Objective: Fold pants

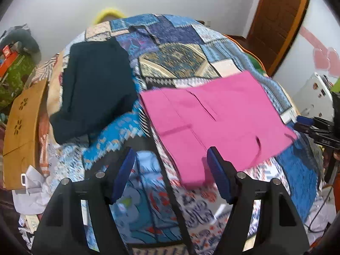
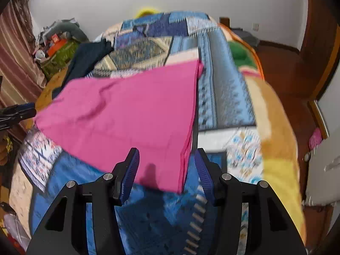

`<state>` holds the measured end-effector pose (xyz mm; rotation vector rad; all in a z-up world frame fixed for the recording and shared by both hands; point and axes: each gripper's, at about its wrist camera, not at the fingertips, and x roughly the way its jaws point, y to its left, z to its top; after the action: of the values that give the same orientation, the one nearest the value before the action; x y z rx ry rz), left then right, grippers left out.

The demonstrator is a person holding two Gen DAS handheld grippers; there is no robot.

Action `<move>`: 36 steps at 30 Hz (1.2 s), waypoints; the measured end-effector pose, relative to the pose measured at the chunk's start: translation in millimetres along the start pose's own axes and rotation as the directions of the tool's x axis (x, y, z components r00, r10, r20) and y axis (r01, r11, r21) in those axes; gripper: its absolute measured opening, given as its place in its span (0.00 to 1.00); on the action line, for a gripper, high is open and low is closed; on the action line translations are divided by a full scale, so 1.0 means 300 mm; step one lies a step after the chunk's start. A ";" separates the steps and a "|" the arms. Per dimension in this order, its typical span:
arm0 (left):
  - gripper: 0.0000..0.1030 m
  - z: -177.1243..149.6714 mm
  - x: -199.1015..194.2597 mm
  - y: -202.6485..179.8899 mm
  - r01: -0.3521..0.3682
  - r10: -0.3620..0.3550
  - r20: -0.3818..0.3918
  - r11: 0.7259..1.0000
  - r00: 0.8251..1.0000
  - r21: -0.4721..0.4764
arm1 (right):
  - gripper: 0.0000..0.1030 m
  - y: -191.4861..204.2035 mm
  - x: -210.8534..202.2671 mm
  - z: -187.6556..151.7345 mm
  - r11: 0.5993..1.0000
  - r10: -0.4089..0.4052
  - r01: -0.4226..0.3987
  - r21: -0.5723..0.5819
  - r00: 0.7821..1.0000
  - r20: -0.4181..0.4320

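Pink pants (image 1: 212, 123) lie folded flat on a patchwork quilt (image 1: 174, 59) that covers a bed. My left gripper (image 1: 171, 159) hovers open over the quilt, at the pants' near left corner, and its pads touch nothing. In the right wrist view the pink pants (image 2: 131, 110) reach between the fingers of my right gripper (image 2: 166, 159). That gripper is open above the near right corner, its pads clear of the cloth. Each gripper shows at the other view's edge: the right gripper (image 1: 314, 127), the left gripper (image 2: 19, 112).
A dark navy garment (image 1: 93, 89) lies folded on the quilt left of the pants. A brown sheet (image 1: 23, 131) and clutter (image 1: 17, 59) sit at the left. A yellow-orange blanket (image 2: 276, 127) hangs off the right side over a wooden floor (image 2: 286, 68). A door (image 1: 278, 21) stands behind.
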<state>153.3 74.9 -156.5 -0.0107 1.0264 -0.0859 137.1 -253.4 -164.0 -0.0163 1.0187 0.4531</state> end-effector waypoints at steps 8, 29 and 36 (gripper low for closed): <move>0.68 0.157 0.098 0.105 -0.030 0.029 -0.007 0.994 1.000 -0.105 | 0.49 -0.006 -0.017 0.163 1.000 -0.006 0.009 -0.021 0.995 0.104; 0.09 0.254 0.420 0.161 0.114 -0.146 -0.157 0.973 0.977 -0.200 | 0.50 -0.190 0.455 0.448 0.997 -0.022 0.026 0.070 0.998 -0.060; 0.04 0.240 0.406 0.165 0.079 -0.104 -0.135 0.980 0.985 -0.183 | 0.18 -0.131 0.515 0.455 0.997 -0.047 0.041 -0.063 0.995 -0.088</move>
<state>280.9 112.7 -225.7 -0.2167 1.1754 -0.0799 331.1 -203.6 -226.1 -0.1147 1.0904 0.4465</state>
